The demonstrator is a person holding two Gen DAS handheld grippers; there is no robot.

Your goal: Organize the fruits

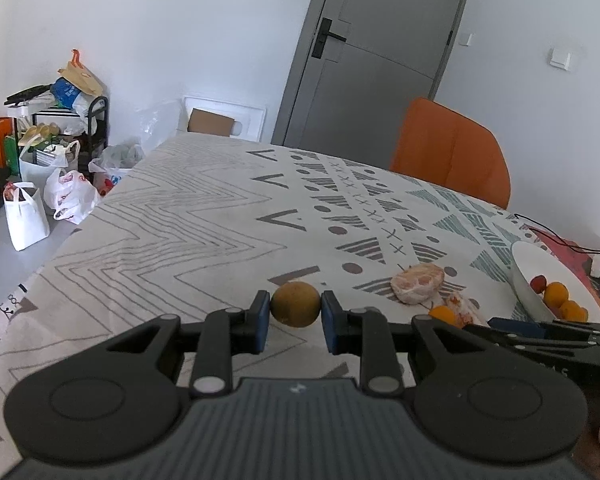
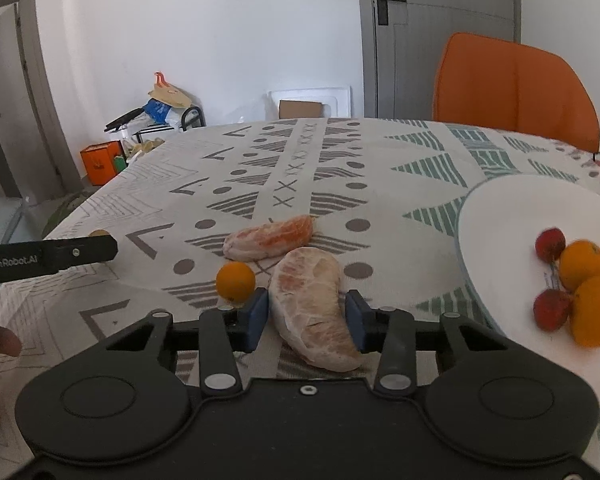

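**Gripping fruit in both hand-held grippers over the bench**

Pinching a round brownish fruit (image 1: 295,304), my left hand-held gripper (image 1: 295,322) has both blue pads pressed against its sides at lower centre of the left wrist view. My right hand-held gripper (image 2: 307,320) straddles a peeled pomelo segment (image 2: 314,312) lying on the patterned bench (image 2: 340,168); its left pad touches the segment, and whether the right pad does I cannot tell. A small orange (image 2: 236,281) sits just left of that gripper's left finger, a second peeled segment (image 2: 269,238) just beyond. At right, the white plate (image 2: 500,216) holds oranges and red fruits.
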